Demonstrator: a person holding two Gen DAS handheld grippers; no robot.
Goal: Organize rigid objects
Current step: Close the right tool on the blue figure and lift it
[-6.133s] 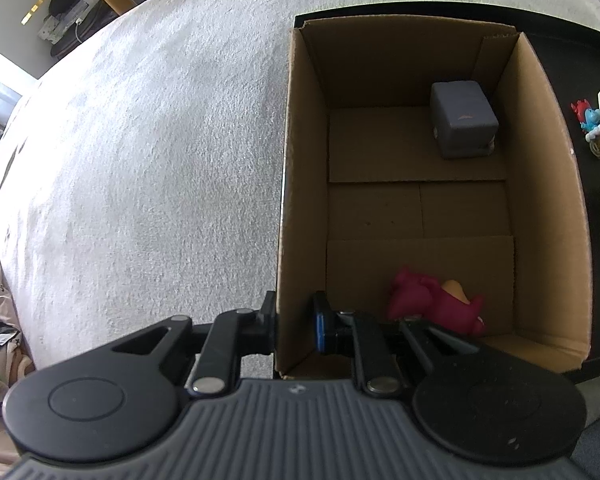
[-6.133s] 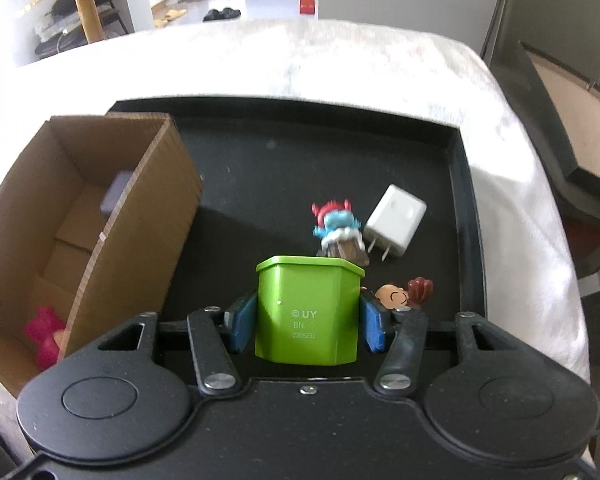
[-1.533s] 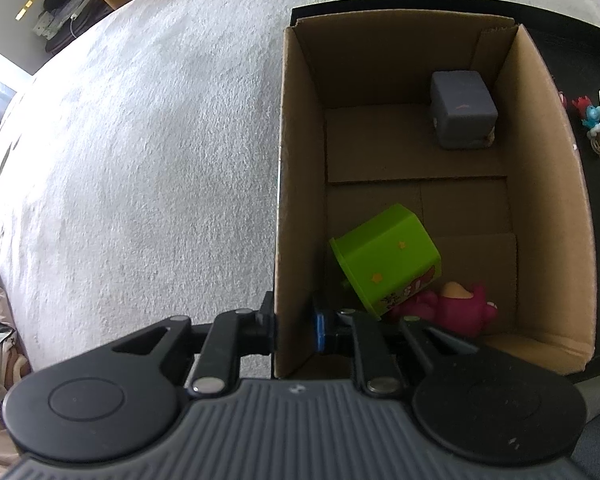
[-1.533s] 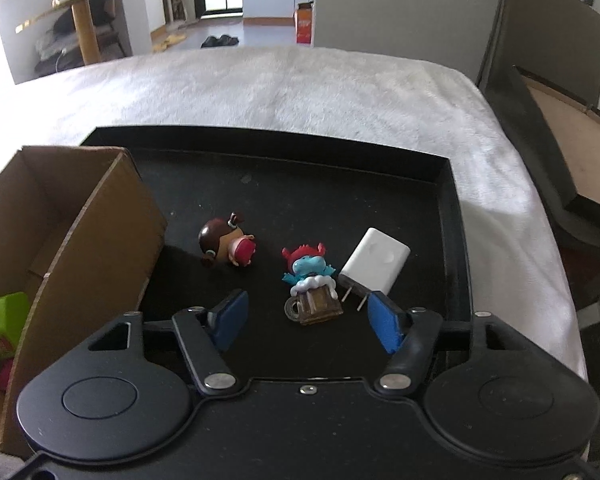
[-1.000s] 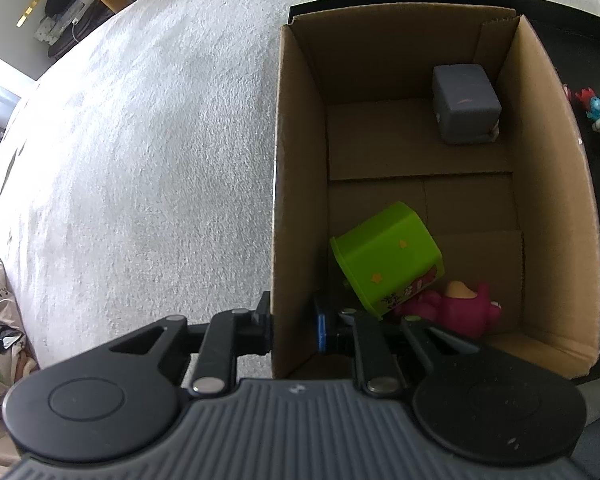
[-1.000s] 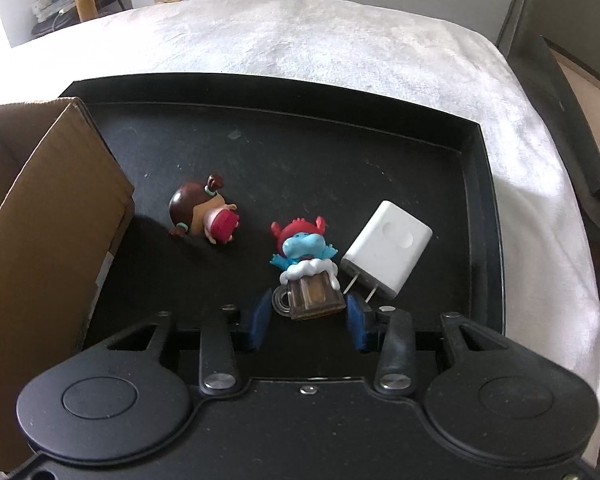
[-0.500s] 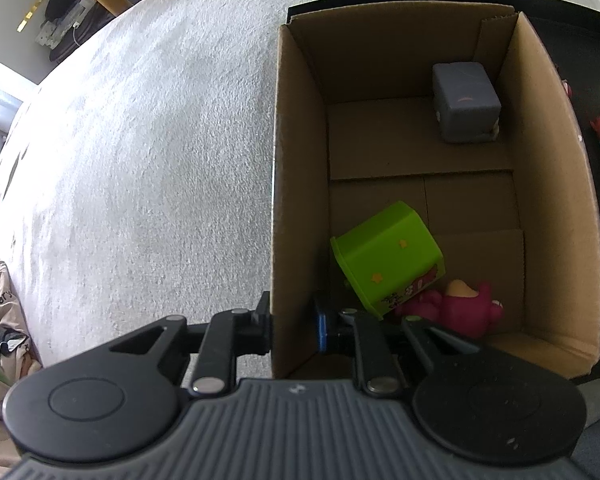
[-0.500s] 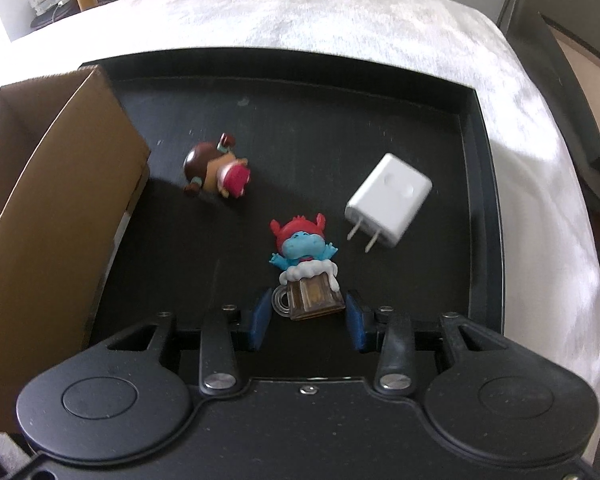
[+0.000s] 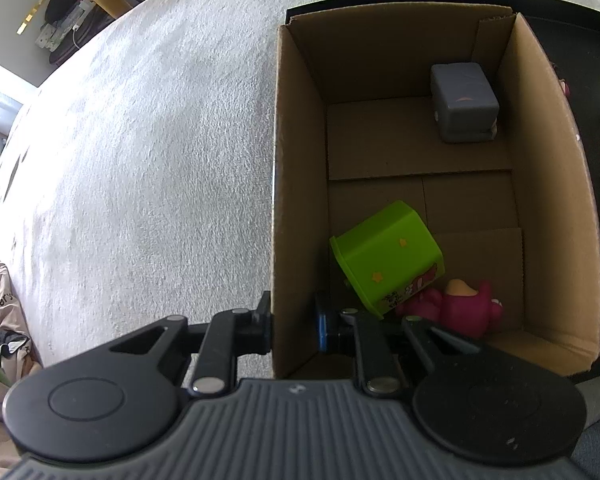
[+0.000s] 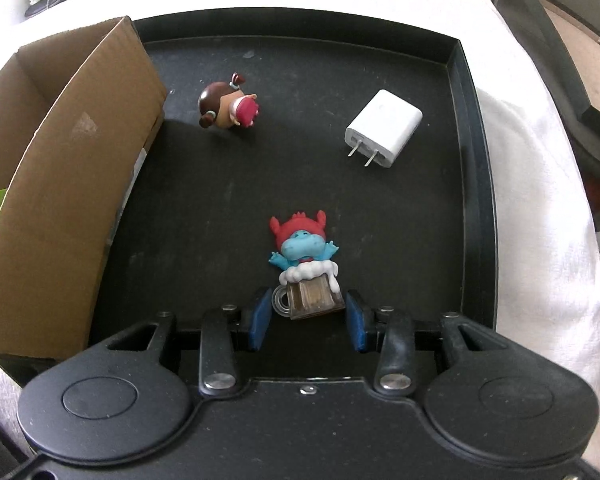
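Mug figure [image 10: 306, 276]: a blue creature with a red horned cap sitting in a foamy brown mug; its long axis runs away from the camera, head at the far end, mug base at the near end, clear handle sticking out to the left.
Right gripper [image 10: 307, 315]: closed in on the mug, one blue pad at the handle side and the other at the right edge, so the figure is pinched at its near end with most of its body beyond the fingertips.
Place: over the near middle of the black tray [image 10: 466, 184]; I cannot tell whether it rests on the tray or is lifted.
Left gripper [image 9: 294, 320]: nearly closed, clamped on the near left wall of the cardboard box [image 9: 548, 184], one finger outside and the blue pad inside.
Box contents, near to far: a pink toy [image 9: 456, 306] in the near corner; a green cup [image 9: 386, 262] tipped on its side and leaning over it, with small orange stars and a printed band I cannot read; a grey block [image 9: 464, 102] at the far right corner.
Farther on the tray: a white plug adapter [image 10: 384, 128] lying flat to the right, prongs pointing toward the camera; a brown-haired doll [image 10: 228, 108] lying on its side beside the box.
Writing: none readable.
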